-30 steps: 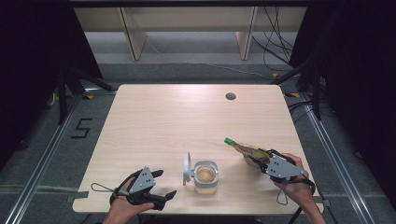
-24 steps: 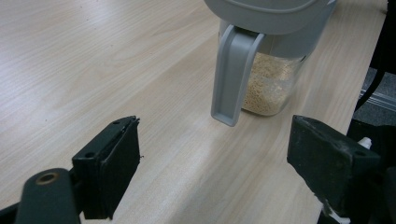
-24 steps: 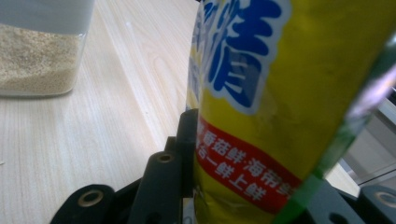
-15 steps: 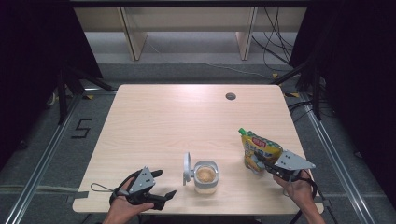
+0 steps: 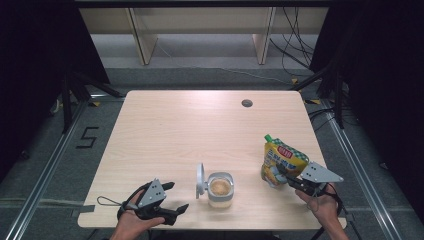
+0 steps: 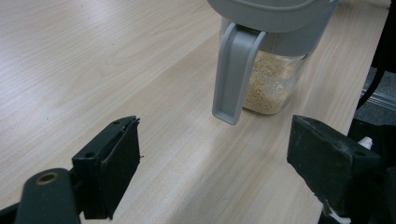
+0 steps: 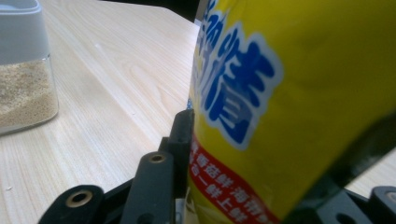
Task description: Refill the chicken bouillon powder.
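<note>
A yellow spouted pouch [image 5: 282,159] with blue and red print stands upright near the table's right front edge. My right gripper [image 5: 281,173] is shut on its lower part. In the right gripper view the pouch [image 7: 289,93] sits between both jaws, which touch its sides and have just been opening a little. A clear jar of beige grains [image 5: 220,189] with its grey lid [image 5: 200,180] flipped open stands at the front centre. My left gripper [image 5: 176,196] rests open on the table to the left of the jar [image 6: 273,84], with nothing between its jaws.
The light wooden table [image 5: 200,130] has a small round hole [image 5: 246,103] at the back right. Metal floor rails run along both sides. Shelving legs and cables lie beyond the far edge.
The pouch has swung from a low tilt to upright, and my right gripper has shifted right and down with it. The left gripper and jar have not moved.
</note>
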Motion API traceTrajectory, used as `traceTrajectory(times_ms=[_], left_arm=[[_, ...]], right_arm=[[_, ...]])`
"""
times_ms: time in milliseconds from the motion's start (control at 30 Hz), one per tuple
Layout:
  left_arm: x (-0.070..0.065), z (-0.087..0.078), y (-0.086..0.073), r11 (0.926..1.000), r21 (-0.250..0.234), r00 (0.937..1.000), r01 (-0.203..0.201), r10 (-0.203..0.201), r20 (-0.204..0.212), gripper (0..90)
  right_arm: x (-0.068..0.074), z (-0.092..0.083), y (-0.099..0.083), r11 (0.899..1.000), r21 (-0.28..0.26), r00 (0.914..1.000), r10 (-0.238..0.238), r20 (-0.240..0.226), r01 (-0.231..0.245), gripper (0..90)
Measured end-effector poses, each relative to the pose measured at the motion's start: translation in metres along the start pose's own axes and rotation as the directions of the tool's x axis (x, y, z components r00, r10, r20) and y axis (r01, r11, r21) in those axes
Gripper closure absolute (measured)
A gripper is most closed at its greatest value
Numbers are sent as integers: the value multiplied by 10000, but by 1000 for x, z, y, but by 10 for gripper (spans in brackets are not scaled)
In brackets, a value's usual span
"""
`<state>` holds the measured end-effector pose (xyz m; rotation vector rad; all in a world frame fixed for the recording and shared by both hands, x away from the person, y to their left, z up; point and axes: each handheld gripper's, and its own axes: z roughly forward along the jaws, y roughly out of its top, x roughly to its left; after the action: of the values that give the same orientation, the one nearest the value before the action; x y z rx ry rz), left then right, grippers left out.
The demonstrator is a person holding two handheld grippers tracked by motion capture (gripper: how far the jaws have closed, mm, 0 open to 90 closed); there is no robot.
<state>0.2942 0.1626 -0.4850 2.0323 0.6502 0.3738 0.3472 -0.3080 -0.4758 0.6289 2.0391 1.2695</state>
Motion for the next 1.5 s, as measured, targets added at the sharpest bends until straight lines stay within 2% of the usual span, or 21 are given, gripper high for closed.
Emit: traceTrajectory(times_ms=[133, 167, 200, 233, 367, 533, 667, 733, 767, 800, 833, 1067, 1133, 1167, 1267, 1300, 1333, 1367, 1400, 1433, 1500], left_arm=[[-1, 0, 0, 10000, 3, 10000, 7, -7, -29, 165], [-3, 1, -1, 9993, -1, 9993, 371, -371, -98, 165], [-3, 1, -1, 9993, -1, 9993, 371, -371, -98, 165], [-3, 1, -1, 9993, -4, 9993, 366, -366, -105, 165], [-3, 1, -1, 9989, -101, 9989, 464, -464, 8, 165], [-2, 1, -1, 9994, 4, 9994, 359, -359, -1, 165], [-2, 0, -1, 9993, -22, 9993, 360, -360, -88, 165], [-2, 0, -1, 9993, 8, 9993, 363, -363, -68, 165], [-2, 0, -1, 9995, 17, 9995, 319, -319, -65, 165], [-2, 0, -1, 9994, 15, 9993, 357, -357, -64, 165], [-2, 0, 0, 9995, 13, 9995, 325, -325, -63, 165], [-2, 2, 0, 9991, -36, 9991, 413, -413, -99, 165], [-1, 1, 0, 9993, 25, 9993, 361, -361, -98, 165], [0, 2, 0, 9994, 41, 9994, 345, -345, -82, 165], [0, 2, 0, 9994, -4, 9993, 337, -337, -140, 165], [0, 3, 0, 9994, -17, 9993, 352, -352, -93, 165], [0, 3, 0, 9994, -17, 9993, 352, -352, -93, 165], [0, 3, 0, 9994, -20, 9994, 344, -344, -94, 165], [-1, 2, 0, 9994, -9, 9993, 347, -347, -139, 165], [0, 2, 0, 9994, -6, 9993, 335, -335, -139, 164], [0, 2, 0, 9992, -32, 9992, 386, -386, -61, 164]], right_arm=[[-1, -5, 0, 9997, -164, 9998, 164, 119, -162, 599], [0, -8, 1, 9997, -173, 9998, 149, 143, -146, 592], [1, -8, 2, 9995, -302, 9998, 132, 151, -127, 581], [2, -11, 3, 10000, -64, 9999, 70, 136, -69, 563], [5, -13, 5, 9999, -89, 9991, 113, 403, -109, 451], [11, -23, 5, 9931, 446, 9906, 1045, 881, -1088, 377], [14, -34, 3, 9868, 600, 9844, 1438, 1011, -1503, 354], [18, -40, 3, 9764, 647, 9738, 1981, 1118, -2060, 343], [21, -44, 3, 9645, 864, 9649, 2401, 1063, -2495, 339], [21, -44, 2, 9678, 851, 9684, 2283, 1004, -2370, 330], [26, -49, 2, 9567, 1027, 9592, 2618, 1062, -2725, 327], [35, -52, -1, 9485, 1307, 9561, 2784, 912, -2886, 298], [36, -53, -1, 9525, 1396, 9622, 2630, 712, -2707, 283], [41, -56, -1, 9390, 1561, 9515, 2974, 788, -3064, 268], [44, -57, -2, 9351, 1683, 9499, 3027, 779, -3118, 257], [44, -58, -3, 9511, 1653, 9653, 2552, 560, -2611, 250], [44, -58, -3, 9511, 1653, 9653, 2552, 560, -2611, 250], [47, -59, -3, 9354, 1831, 9531, 2970, 575, -3025, 242], [47, -58, -4, 9451, 1727, 9607, 2738, 453, -2775, 239], [53, -61, -2, 9231, 2036, 9452, 3202, 630, -3263, 238], [54, -61, -4, 9400, 2042, 9619, 2689, 498, -2733, 236]])
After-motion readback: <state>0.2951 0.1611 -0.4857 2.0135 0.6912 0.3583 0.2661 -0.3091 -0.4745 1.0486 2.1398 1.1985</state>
